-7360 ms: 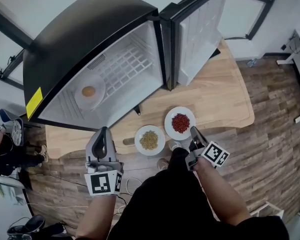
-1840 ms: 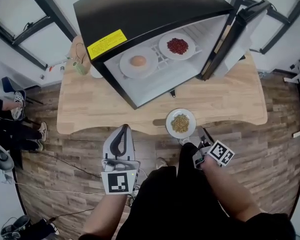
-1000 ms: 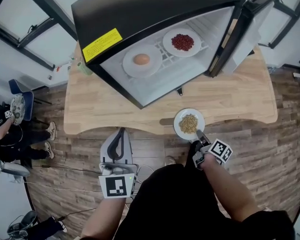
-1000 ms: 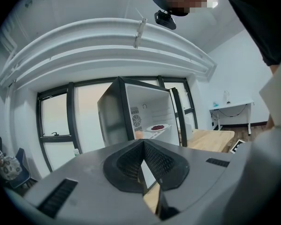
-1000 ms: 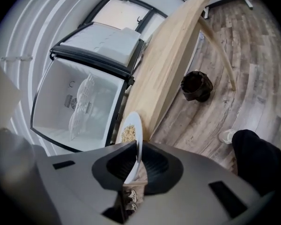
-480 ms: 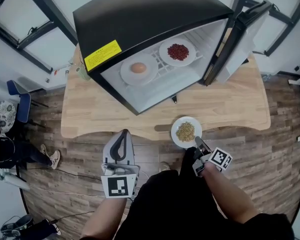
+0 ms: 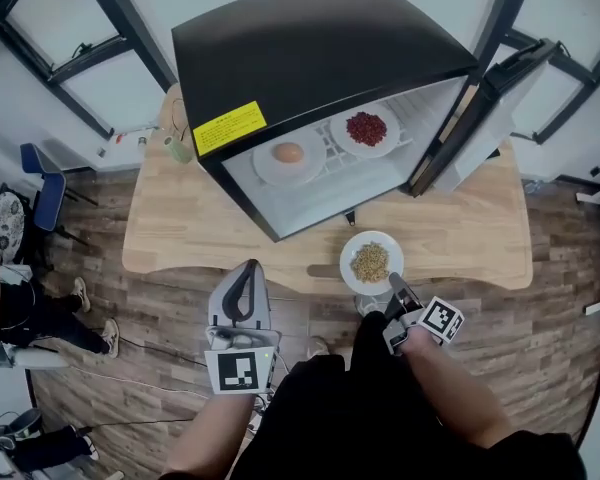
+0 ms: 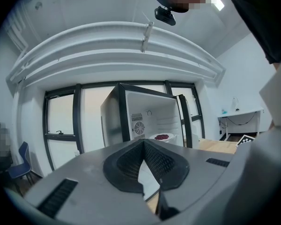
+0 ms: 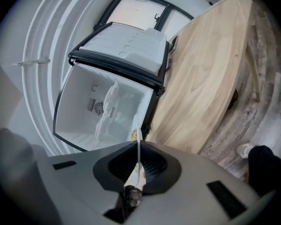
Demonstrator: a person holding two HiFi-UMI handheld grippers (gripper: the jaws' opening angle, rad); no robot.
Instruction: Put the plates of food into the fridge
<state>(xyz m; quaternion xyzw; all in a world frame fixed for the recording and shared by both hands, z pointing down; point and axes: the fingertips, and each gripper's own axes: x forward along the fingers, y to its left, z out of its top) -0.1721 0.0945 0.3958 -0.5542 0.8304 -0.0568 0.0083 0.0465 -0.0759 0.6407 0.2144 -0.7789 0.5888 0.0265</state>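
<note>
A white plate of yellow-green grains (image 7: 371, 262) sits at the wooden table's (image 7: 180, 238) front edge, below the open black fridge (image 7: 310, 58). My right gripper (image 7: 393, 284) is shut on the plate's near rim. In the right gripper view the rim (image 9: 138, 128) shows as a thin white line running between the jaws of the right gripper (image 9: 139, 146). On the fridge's wire shelf stand a plate with an egg (image 7: 289, 155) and a plate of red food (image 7: 365, 128). My left gripper (image 7: 242, 268) hangs low in front of the table, shut and with nothing in it.
The fridge door (image 7: 480, 108) swings open to the right over the table. A small green cup (image 7: 180, 149) stands at the table's back left. A blue chair (image 7: 38, 168) and a seated person (image 7: 0, 303) are at the far left on the wood floor.
My right gripper's jaws have come together on the grain plate's near rim. The left gripper has stayed in place. The head camera has shifted a little.
</note>
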